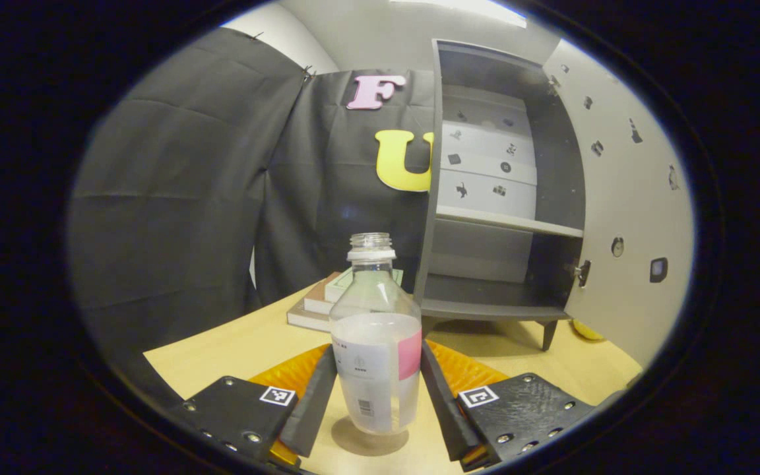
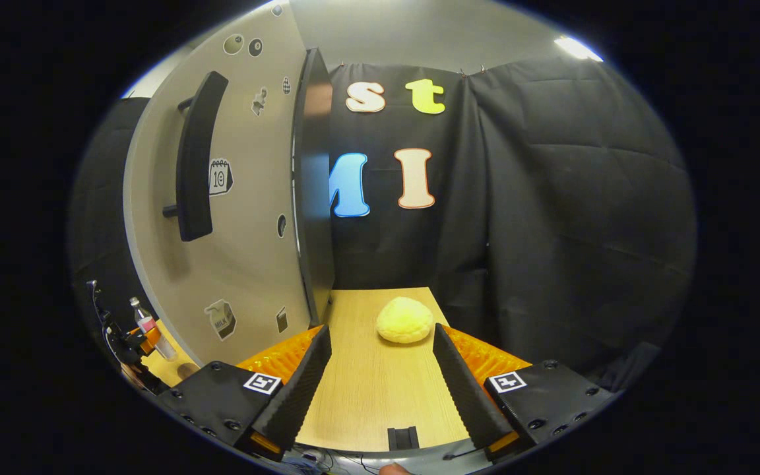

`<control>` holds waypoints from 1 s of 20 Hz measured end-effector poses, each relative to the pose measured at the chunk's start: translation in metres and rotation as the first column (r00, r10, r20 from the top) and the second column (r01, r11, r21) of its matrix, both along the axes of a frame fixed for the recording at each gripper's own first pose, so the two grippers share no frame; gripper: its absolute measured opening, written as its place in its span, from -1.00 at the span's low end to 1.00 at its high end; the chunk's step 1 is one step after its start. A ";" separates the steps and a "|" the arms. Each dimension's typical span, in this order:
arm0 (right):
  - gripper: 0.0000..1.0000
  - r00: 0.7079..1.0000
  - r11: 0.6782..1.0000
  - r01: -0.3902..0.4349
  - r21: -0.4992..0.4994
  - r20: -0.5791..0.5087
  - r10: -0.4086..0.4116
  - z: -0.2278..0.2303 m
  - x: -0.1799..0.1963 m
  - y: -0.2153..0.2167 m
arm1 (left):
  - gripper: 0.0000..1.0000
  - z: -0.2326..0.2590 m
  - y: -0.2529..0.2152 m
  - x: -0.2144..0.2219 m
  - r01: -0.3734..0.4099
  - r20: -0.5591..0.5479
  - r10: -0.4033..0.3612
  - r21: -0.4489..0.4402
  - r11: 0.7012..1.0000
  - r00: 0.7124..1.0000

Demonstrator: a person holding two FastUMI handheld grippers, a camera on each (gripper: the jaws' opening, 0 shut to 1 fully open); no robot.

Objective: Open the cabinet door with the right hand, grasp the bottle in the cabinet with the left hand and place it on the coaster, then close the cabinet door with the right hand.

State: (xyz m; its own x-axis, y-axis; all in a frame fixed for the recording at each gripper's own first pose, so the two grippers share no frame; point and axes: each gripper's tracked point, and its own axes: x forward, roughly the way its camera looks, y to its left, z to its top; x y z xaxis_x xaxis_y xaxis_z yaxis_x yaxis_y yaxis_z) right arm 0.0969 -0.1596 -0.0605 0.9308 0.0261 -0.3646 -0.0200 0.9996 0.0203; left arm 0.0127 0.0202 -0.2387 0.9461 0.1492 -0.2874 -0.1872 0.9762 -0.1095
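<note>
The bottle [image 1: 375,343] is held between the fingers of the left gripper [image 1: 377,389], which press against its sides at label height. It is uncapped, about half full of clear liquid, upright, and a shadow lies on the table [image 1: 235,343] just beneath its base; whether the base touches the wood cannot be told. The cabinet [image 1: 499,218] stands behind it with both shelves bare and the door [image 1: 624,198] swung wide. Books [image 1: 317,300] are stacked left of the cabinet foot. No coaster is identified under or near the bottle.

The right gripper [image 2: 380,376] is spread, empty, over bare table beside the door's outer face, with the handle [image 2: 194,158] up to its left and a yellow lump [image 2: 404,319] ahead. The left gripper with the bottle is seen small, far left.

Step judged: carry and set-down. The bottle is best kept vertical, since it is open, and lowered flat onto the coaster before the fingers are released. The door is not yet closed.
</note>
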 end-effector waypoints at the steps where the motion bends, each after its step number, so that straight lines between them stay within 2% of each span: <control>1: 0.86 1.000 1.000 0.003 -0.001 -0.001 -0.003 0.000 -0.001 -0.002 | 0.43 -0.008 0.000 0.001 0.000 -0.009 0.000 0.007 1.000 1.000; 4: 0.86 1.000 1.000 0.015 0.000 -0.013 -0.015 -0.003 -0.004 -0.009 | 0.43 -0.038 0.000 0.005 -0.005 -0.057 0.007 0.028 1.000 0.998; 5: 0.96 1.000 1.000 0.019 -0.004 -0.019 -0.019 -0.003 -0.005 -0.011 | 0.49 -0.046 0.000 0.006 -0.008 -0.068 0.010 0.034 0.999 0.998; 6: 0.86 0.999 1.000 0.023 -0.009 -0.024 -0.023 -0.005 -0.005 -0.013 | 0.43 -0.053 0.000 0.006 -0.012 -0.075 0.015 0.037 0.999 0.997; 7: 0.86 0.999 1.000 0.026 -0.012 -0.031 -0.026 -0.007 -0.006 -0.015 | 0.43 -0.057 0.000 0.007 -0.018 -0.073 0.020 0.037 0.999 0.997; 8: 0.86 0.999 0.999 0.029 -0.014 -0.037 -0.029 -0.010 -0.007 -0.015 | 0.49 -0.059 -0.002 0.007 -0.020 -0.066 0.022 0.033 0.999 0.998; 15: 0.87 0.998 1.000 0.014 -0.021 -0.055 -0.015 -0.015 -0.001 -0.003 | 0.52 -0.073 -0.014 0.003 -0.004 -0.059 0.008 0.065 0.998 0.998; 16: 0.97 0.999 1.000 0.009 -0.022 -0.052 -0.010 -0.015 0.000 0.000 | 0.51 -0.076 -0.016 0.000 0.001 -0.062 0.003 0.069 0.998 0.998; 17: 0.97 0.999 1.000 0.004 -0.021 -0.049 -0.005 -0.014 0.001 0.002 | 0.51 -0.076 -0.018 -0.003 0.003 -0.064 0.001 0.070 0.998 0.998; 18: 0.87 0.999 1.000 -0.001 -0.020 -0.046 0.000 -0.013 0.002 0.005 | 0.51 -0.075 -0.018 -0.006 0.004 -0.065 0.001 0.073 0.997 0.998; 19: 0.87 0.999 1.000 -0.006 -0.020 -0.045 0.005 -0.013 0.004 0.008 | 0.45 -0.074 -0.019 -0.008 0.003 -0.065 0.002 0.076 0.997 0.998; 20: 0.97 0.999 1.000 -0.011 -0.021 -0.046 0.011 -0.014 0.005 0.010 | 0.43 -0.075 -0.020 -0.011 0.004 -0.069 0.002 0.077 0.997 0.998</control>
State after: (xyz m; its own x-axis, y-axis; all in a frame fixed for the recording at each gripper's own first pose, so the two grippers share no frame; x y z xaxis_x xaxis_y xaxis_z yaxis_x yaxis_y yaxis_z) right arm 0.1019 -0.1492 -0.0744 0.9129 0.0281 -0.4073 -0.0306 0.9995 0.0006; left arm 0.0019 0.0004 -0.3136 0.9245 0.1724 -0.3399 -0.1908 0.9814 -0.0213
